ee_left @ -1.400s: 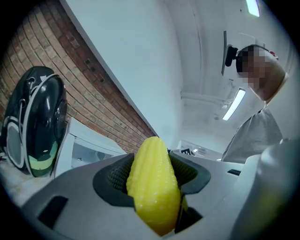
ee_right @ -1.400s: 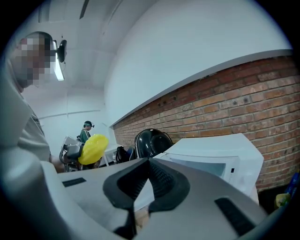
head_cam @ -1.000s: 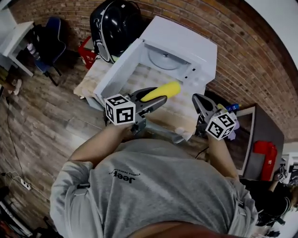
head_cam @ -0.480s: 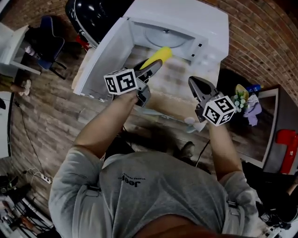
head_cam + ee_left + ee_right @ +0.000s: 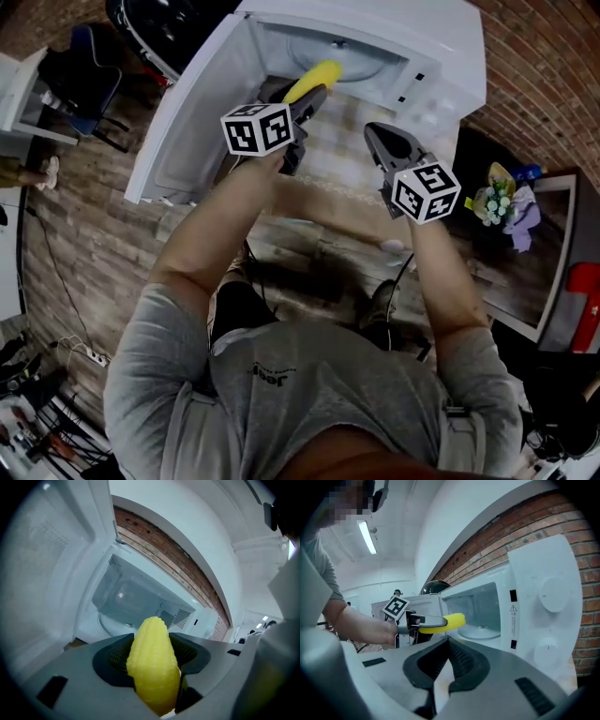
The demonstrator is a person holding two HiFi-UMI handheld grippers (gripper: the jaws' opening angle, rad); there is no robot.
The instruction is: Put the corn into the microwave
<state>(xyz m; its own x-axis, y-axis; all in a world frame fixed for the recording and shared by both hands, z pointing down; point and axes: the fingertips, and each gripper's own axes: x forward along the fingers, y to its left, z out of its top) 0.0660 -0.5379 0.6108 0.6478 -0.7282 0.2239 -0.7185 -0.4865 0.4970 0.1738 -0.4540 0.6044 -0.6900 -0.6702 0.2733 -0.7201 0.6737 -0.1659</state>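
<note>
A yellow corn cob (image 5: 314, 78) sticks out of my left gripper (image 5: 302, 101), which is shut on its lower half. The cob's tip is at the mouth of the white microwave (image 5: 412, 37), whose door (image 5: 183, 122) hangs open to the left. In the left gripper view the corn (image 5: 152, 667) fills the jaws, with the cavity and glass turntable (image 5: 115, 620) just beyond. From the right gripper view, the corn (image 5: 446, 622) sits level in front of the opening. My right gripper (image 5: 382, 141) hovers to the right of it, shut and holding nothing (image 5: 447, 641).
The microwave stands on a pale wooden tabletop (image 5: 347, 159) against a brick wall. Its control knobs (image 5: 553, 595) face my right gripper. A black rounded object (image 5: 155, 23) is behind the door. A bunch of flowers (image 5: 497, 202) and a dark table (image 5: 544, 272) are at the right.
My left gripper has carried the corn forward to the microwave's opening. The right gripper has moved forward alongside it, and the microwave now sits closer in the head view.
</note>
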